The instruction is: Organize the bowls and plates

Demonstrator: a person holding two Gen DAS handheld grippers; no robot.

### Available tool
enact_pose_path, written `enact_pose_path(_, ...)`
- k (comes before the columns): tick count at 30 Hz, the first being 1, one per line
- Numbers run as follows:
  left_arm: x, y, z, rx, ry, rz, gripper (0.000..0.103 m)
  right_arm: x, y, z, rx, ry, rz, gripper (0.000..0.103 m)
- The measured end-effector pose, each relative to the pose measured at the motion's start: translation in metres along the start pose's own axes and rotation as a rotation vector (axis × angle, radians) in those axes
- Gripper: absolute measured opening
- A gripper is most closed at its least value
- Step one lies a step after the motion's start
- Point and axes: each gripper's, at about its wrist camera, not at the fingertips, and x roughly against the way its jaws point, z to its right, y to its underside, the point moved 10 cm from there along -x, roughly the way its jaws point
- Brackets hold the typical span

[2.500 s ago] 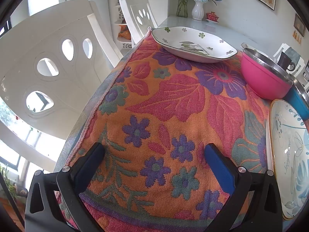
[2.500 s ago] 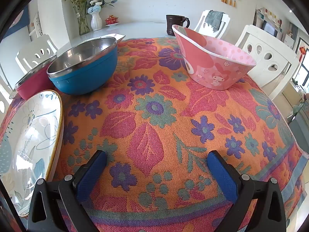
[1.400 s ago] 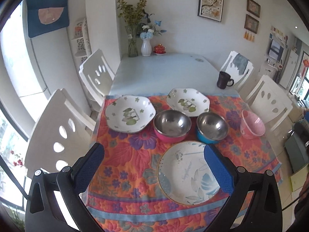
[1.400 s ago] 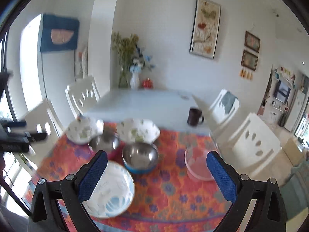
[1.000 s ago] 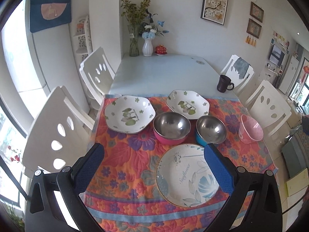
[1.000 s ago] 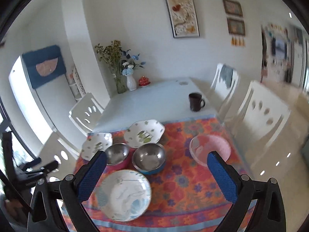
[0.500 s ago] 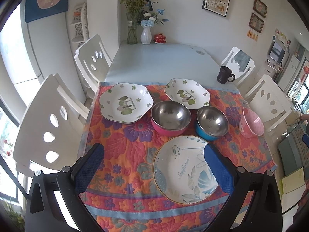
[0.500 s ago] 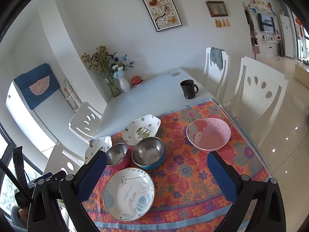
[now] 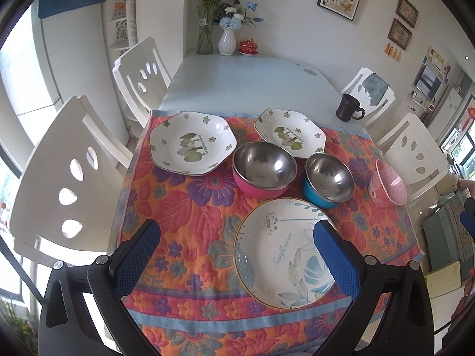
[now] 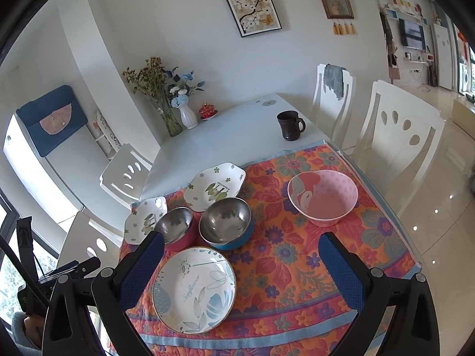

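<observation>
Faintly, round plate [image 9: 285, 255] reads "Sunflower".

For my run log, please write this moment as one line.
left gripper: open, above cloth | right gripper: open, holding nothing | round plate, pink bowl, two steel bowls: unstacked

On my table [image 9: 237, 86], the round plate [image 9: 285, 255] lies nearest me. Behind it two metal bowls [image 9: 264, 166] sit side by side, two floral plates [image 9: 191, 146] behind those, the lone bowl [image 10: 322, 197] well right.
</observation>
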Motion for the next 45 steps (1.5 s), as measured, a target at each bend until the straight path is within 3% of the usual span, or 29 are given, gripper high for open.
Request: enact_pose_path(45,-0.018,0.015,0.001,0.017,-0.024,-0.073,0.103,-0.043,0.026,0.012,-0.049,-0.017,-0.125,0.103)
